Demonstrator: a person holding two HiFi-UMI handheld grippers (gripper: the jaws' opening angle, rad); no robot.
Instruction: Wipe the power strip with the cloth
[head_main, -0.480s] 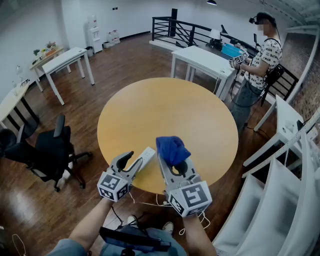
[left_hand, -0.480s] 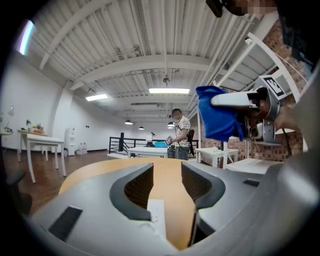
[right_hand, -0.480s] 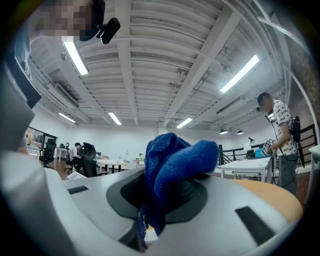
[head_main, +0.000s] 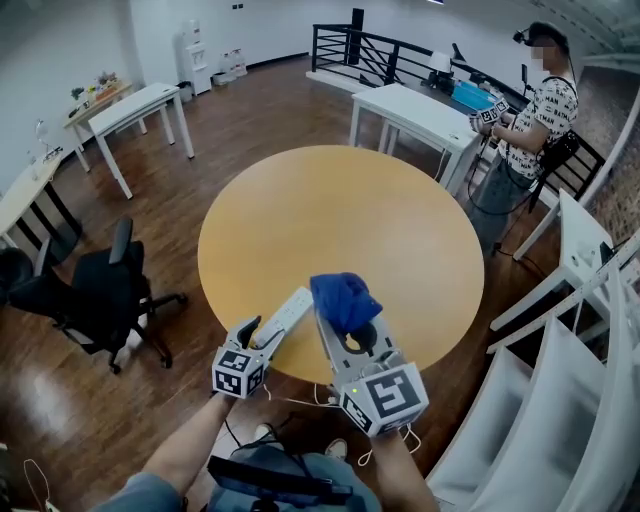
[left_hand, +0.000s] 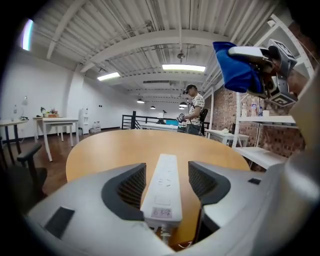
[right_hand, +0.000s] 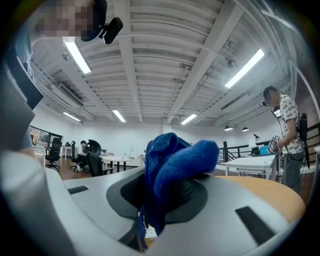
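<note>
A white power strip (head_main: 290, 310) lies at the near edge of the round wooden table (head_main: 340, 220), its length running away from me. My left gripper (head_main: 263, 336) is at the strip's near end. In the left gripper view the power strip (left_hand: 165, 185) runs between the jaws of the left gripper (left_hand: 166, 166), which stands open; a strip of bare table shows beside the right-hand pad. My right gripper (head_main: 347, 322) hovers just right of the strip, shut on a bunched blue cloth (head_main: 343, 298). The cloth (right_hand: 175, 160) fills the jaws of the right gripper (right_hand: 170, 186).
A thin cable (head_main: 300, 406) hangs off the table edge below the strip. A black office chair (head_main: 95, 295) stands at the left. White tables (head_main: 420, 112) are beyond, with a person (head_main: 535, 110) at the back right. White shelving (head_main: 575, 350) lines the right side.
My left gripper has dropped lower and closer to the table edge, around the strip's near end. The right gripper with the cloth has hardly moved.
</note>
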